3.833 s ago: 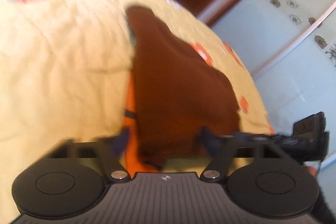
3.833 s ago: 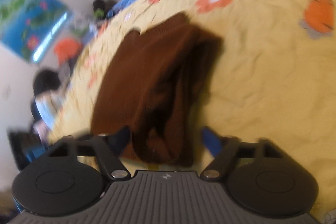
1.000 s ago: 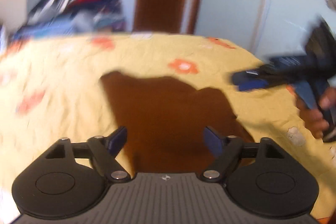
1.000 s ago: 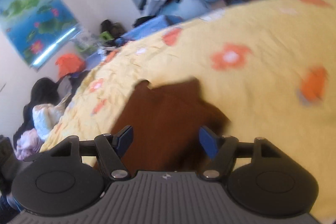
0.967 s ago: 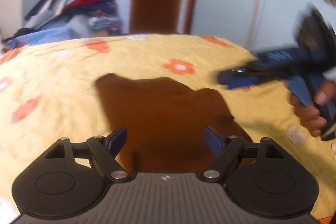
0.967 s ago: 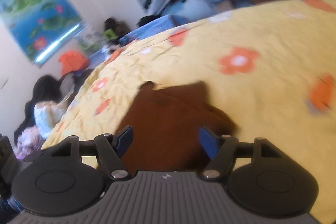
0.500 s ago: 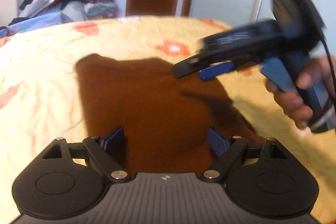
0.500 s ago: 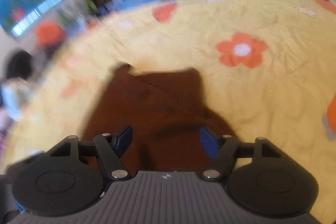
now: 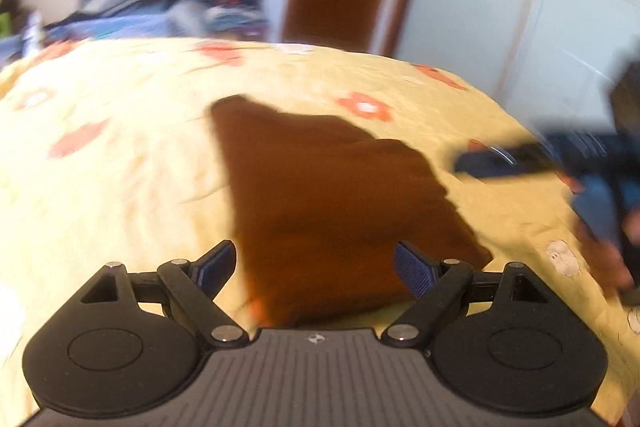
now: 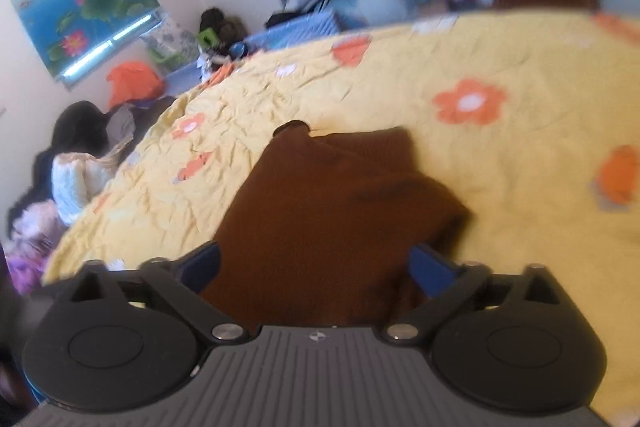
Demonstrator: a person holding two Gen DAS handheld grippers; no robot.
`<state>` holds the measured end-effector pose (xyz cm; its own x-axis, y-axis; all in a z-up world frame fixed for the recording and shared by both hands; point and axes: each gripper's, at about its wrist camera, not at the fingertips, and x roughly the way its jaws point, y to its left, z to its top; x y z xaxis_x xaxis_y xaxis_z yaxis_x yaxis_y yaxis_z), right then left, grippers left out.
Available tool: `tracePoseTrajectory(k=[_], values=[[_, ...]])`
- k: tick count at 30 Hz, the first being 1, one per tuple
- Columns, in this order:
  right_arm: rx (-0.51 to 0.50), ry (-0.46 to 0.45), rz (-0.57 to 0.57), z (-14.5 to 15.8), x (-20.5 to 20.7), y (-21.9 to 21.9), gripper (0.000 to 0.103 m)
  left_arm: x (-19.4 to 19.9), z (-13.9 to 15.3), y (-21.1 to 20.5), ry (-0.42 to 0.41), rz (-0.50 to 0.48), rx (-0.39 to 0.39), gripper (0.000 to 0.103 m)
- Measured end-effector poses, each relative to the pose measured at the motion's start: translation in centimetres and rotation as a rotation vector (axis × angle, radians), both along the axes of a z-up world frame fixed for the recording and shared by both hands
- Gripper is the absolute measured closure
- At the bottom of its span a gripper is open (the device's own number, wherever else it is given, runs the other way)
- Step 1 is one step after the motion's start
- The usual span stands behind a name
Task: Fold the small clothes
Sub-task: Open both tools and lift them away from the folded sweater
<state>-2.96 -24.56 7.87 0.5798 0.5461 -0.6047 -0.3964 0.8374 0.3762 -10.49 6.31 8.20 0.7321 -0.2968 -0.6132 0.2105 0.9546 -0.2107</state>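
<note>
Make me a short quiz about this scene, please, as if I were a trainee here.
1. True or false: the brown garment lies on the yellow bedspread.
2. Is the right gripper open or shut?
   A. open, holding nothing
   B. shut on the garment
3. Fill in: the bedspread's flowers are mostly ____.

Key: 1 true. 2 A: its jaws have just been opening, and the garment lies beneath them, not pinched. 3 orange.

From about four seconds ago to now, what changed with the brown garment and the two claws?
Both claws, left claw and right claw, let go and backed off; the right claw's jaws have just been opening, nothing pinched. The brown garment went from lifted to lying folded. The yellow bedspread is unchanged.
</note>
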Motion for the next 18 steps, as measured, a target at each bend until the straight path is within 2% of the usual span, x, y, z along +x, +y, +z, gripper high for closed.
tracePoseTrajectory(k=[2,6,8,9,10,12,14,16,18], values=[[-0.068,-0.003,-0.018,-1.1,-3.0,-0.4,0.000,-1.5,-0.2,0.5,0.001,0.031,0.041,0.016],[-0.291,0.022,-0.059,-5.0,-7.3,0.0,0.000,-3.2,0.1,1.6,-0.067,0.079,0.259,0.016],[-0.352,0.048,-0.059,-6.4,-8.2,0.3,0.000,-3.4,1.1,2.4,-0.156,0.104,0.384,0.016],[-0.372,0.025,-0.060,-6.7,-8.6,0.5,0.000,-3.3,1.7,2.9,-0.212,0.140,0.433,0.016],[-0.389,0.011,-0.061,-6.8,-8.9,0.7,0.000,-2.9,2.8,3.6,-0.258,0.177,0.453,0.016],[-0.401,0.011,-0.073,-7.0,-8.8,1.1,0.000,-1.9,4.7,5.0,-0.304,0.211,0.393,0.013],[-0.395,0.014,-0.096,-7.0,-8.6,1.4,0.000,-1.6,5.9,5.9,-0.327,0.198,0.249,0.009],[-0.387,0.005,-0.111,-7.1,-8.2,1.7,0.000,-1.4,5.3,5.8,-0.344,0.166,0.119,0.003],[-0.388,-0.022,-0.116,-7.4,-7.7,2.0,0.000,-1.1,3.6,4.8,-0.306,0.165,0.096,0.003]])
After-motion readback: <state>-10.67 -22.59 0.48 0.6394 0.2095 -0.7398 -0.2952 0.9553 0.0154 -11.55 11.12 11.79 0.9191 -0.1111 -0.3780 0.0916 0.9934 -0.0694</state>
